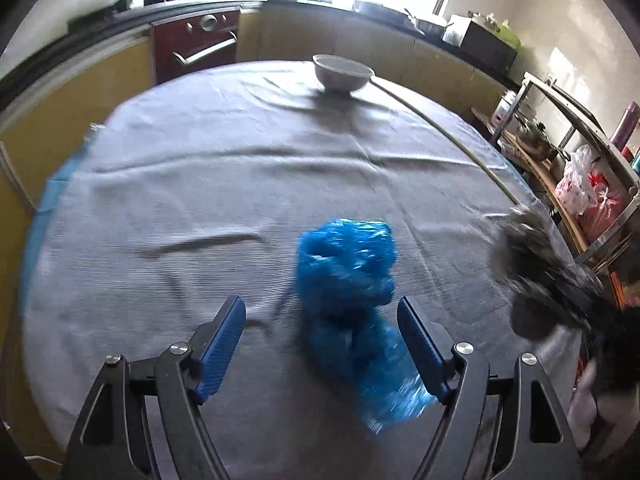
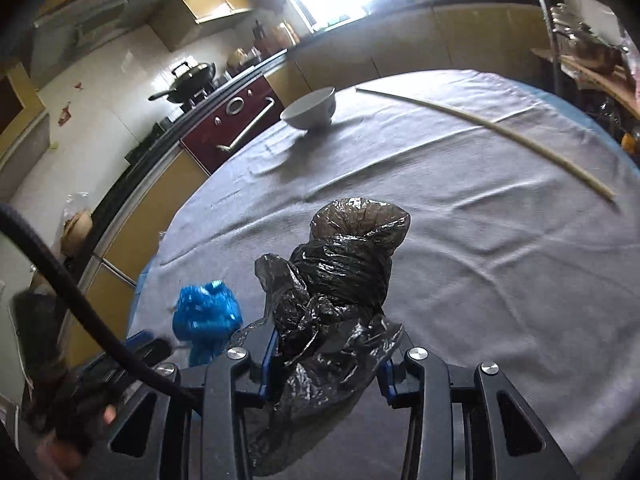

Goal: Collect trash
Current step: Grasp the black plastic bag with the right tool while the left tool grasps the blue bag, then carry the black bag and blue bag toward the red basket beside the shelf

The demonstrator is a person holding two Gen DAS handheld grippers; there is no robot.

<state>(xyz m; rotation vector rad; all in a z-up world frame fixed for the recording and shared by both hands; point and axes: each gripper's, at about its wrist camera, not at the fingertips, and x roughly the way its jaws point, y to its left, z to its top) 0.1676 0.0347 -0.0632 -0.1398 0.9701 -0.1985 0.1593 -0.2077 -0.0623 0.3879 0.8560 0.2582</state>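
A crumpled blue plastic bag (image 1: 348, 280) lies on the grey tablecloth (image 1: 200, 184). My left gripper (image 1: 322, 310) is open, its blue fingers on either side of the bag's near end. The blue bag also shows in the right wrist view (image 2: 206, 316), at lower left. My right gripper (image 2: 332, 344) is shut on a crumpled black plastic bag (image 2: 340, 280) and holds it above the cloth. That black bag appears blurred at the right edge of the left wrist view (image 1: 536, 256).
A white bowl (image 1: 342, 74) stands at the far edge of the round table. A long thin stick (image 2: 492, 128) lies on the cloth at the right. Kitchen counters, a red oven (image 1: 196, 46) and a metal shelf (image 1: 580, 152) surround the table.
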